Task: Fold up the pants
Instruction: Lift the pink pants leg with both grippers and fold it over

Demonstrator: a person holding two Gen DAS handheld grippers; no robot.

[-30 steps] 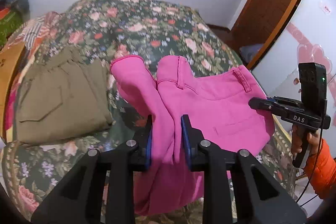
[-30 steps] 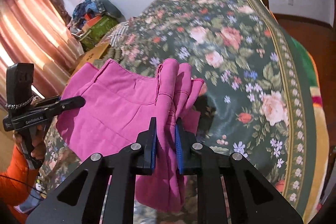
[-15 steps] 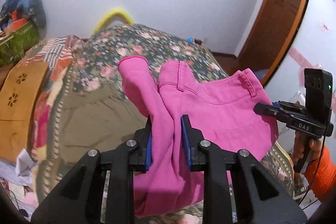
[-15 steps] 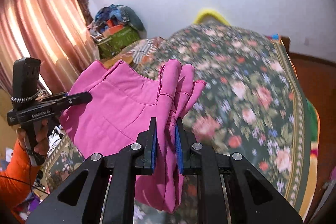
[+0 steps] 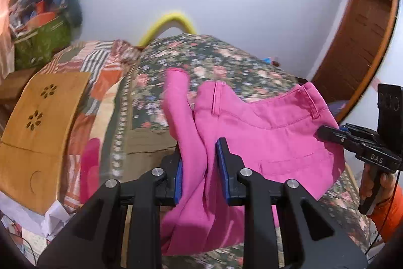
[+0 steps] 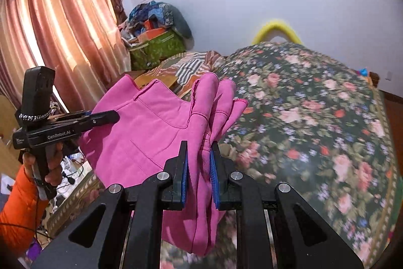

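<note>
Flowery bed (image 6: pixel 314 117) waits below while I hold the pink pants (image 5: pixel 264 138) up over its near edge. My left gripper (image 5: pixel 199 168) and right gripper (image 6: pixel 199 168) both pinch bunched cloth. One slip, and the pants could drop crooked.

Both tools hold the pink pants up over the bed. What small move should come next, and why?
Probably lower both tools together toward the flowered bed. The left tool and right tool each pinch the pink pants, which hang bunched in the air above it. The cloth needs a flat surface before any fold.
</note>
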